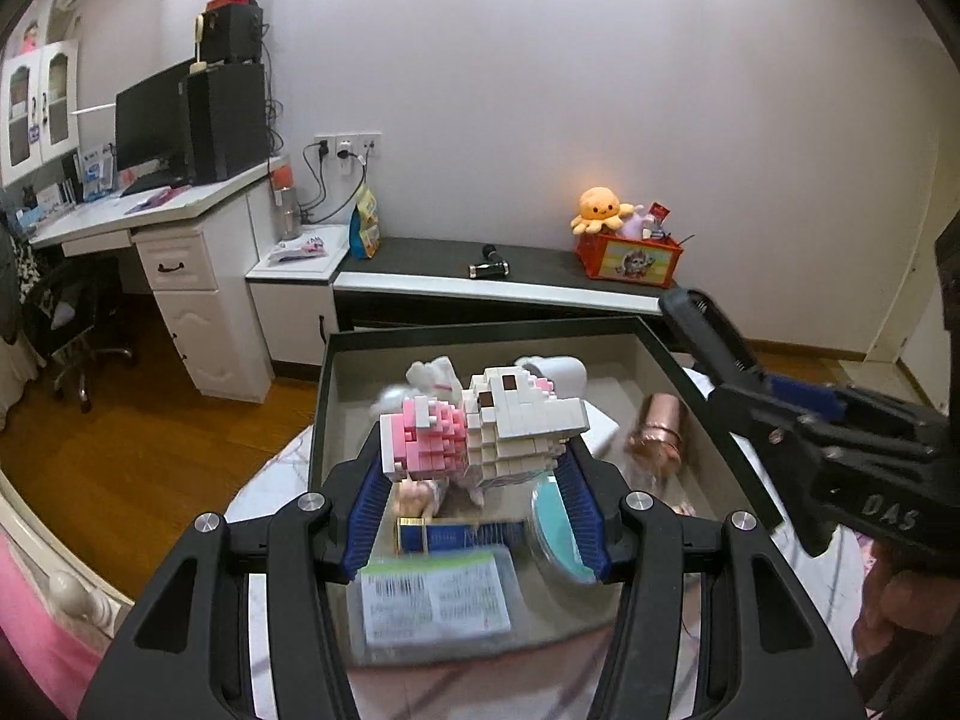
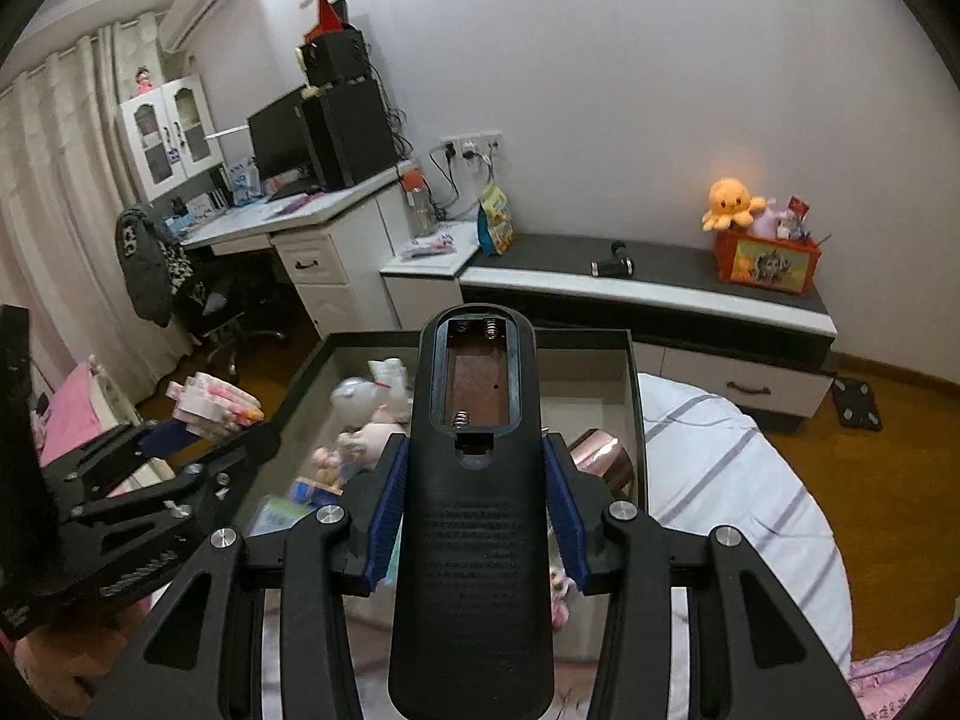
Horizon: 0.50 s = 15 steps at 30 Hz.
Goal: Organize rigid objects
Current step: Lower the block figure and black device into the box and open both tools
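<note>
blocky brick figure [image 1: 480, 426] in left claw [image 1: 477, 480]; ribbed black remote [image 2: 474, 480] in right claw [image 2: 474, 516].

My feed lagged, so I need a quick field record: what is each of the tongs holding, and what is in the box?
left tongs: shut on pink-and-white brick figure
right tongs: shut on black remote, battery bay open, no batteries
box: open, below both
box contents: copper cylinder, plush toy, labelled packet
</note>
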Available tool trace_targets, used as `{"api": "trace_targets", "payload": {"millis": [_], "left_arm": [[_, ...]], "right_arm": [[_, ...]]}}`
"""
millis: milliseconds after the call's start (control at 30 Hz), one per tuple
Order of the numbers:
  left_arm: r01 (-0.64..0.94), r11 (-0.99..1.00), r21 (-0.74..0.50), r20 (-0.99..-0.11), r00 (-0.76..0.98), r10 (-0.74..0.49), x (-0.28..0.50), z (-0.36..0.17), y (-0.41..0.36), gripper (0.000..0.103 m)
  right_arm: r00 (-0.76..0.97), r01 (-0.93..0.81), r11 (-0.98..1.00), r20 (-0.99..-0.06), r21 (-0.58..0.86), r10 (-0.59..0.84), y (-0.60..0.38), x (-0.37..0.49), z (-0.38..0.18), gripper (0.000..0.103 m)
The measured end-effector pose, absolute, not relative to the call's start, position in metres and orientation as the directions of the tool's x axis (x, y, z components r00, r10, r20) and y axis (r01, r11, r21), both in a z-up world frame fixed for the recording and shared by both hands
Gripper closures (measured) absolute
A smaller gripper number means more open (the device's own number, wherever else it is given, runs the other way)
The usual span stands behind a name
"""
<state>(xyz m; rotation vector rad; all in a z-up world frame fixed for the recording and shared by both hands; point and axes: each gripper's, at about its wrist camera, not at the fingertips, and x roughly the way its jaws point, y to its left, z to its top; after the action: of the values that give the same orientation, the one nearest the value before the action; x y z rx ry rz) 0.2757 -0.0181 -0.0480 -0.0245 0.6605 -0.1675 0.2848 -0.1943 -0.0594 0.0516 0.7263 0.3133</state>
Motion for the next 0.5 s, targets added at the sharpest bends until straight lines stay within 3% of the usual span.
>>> {"api": "trace_targets", "payload": {"millis": [400,433,500], "left_arm": [[0.139,0.988,-0.067,-0.679,0.719,-0.147,0.321,-0.084,-0.024,0.048],[0.139,0.988,-0.067,-0.682,0.716,-0.147,0.321,-0.086,-0.024,0.046],[0.129,0.990,-0.061,-0.683,0.718,-0.136,0.318,-0.088,-0.022,0.026]], "right_arm": [[0.647,-0.222,0.957,-0.706,0.188,0.289,-0.199,0.320,-0.101,0.057],[0.644,-0.224,0.955,-0.706,0.193,0.293,-0.200,0.320,-0.102,0.057],[0.651,-0.225,0.953,-0.697,0.201,0.301,-0.202,0.318,-0.101,0.039]]}}
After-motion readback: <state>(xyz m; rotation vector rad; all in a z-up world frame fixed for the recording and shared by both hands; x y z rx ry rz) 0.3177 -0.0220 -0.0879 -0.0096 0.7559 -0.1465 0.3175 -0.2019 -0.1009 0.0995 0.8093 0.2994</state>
